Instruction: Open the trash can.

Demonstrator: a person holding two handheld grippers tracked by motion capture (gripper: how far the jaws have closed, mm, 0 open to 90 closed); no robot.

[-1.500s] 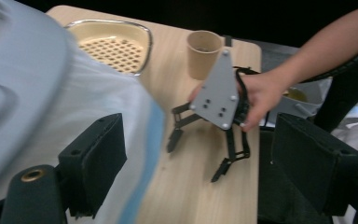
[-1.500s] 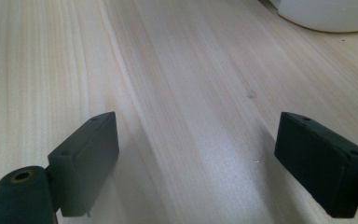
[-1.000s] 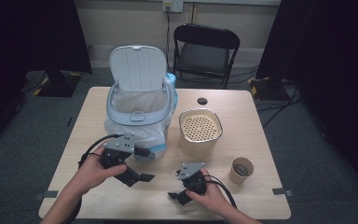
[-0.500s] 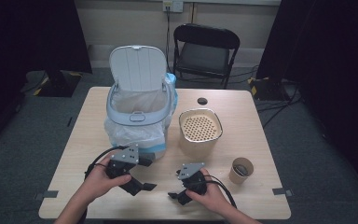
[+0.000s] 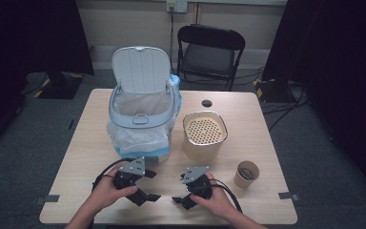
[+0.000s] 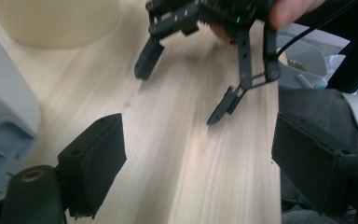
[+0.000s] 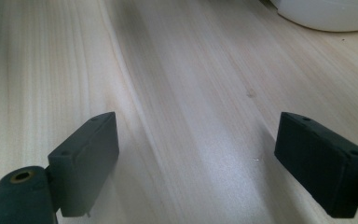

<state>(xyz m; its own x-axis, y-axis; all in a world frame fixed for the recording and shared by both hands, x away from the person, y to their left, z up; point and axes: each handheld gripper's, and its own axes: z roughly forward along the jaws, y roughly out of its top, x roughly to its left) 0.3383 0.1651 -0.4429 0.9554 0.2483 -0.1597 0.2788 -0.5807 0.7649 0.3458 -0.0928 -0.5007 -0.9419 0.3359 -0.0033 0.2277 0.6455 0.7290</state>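
Bin [image 5: 140,112], lid up and liner showing, is sitting by the table's [image 5: 267,138] far left edge, behind the left gripper [image 5: 145,188]. Both it and the right gripper [image 5: 181,200] are hovering near the front edge, jaws spread wide, holding nothing. Looks like a resting stage; next, I'd guess, one reaches out for the cup [image 5: 246,173] or basket [image 5: 204,133].

Wooden table [image 5: 90,143] bears bin [image 5: 142,119], colander [image 5: 205,133], cup [image 5: 246,173] (paper).
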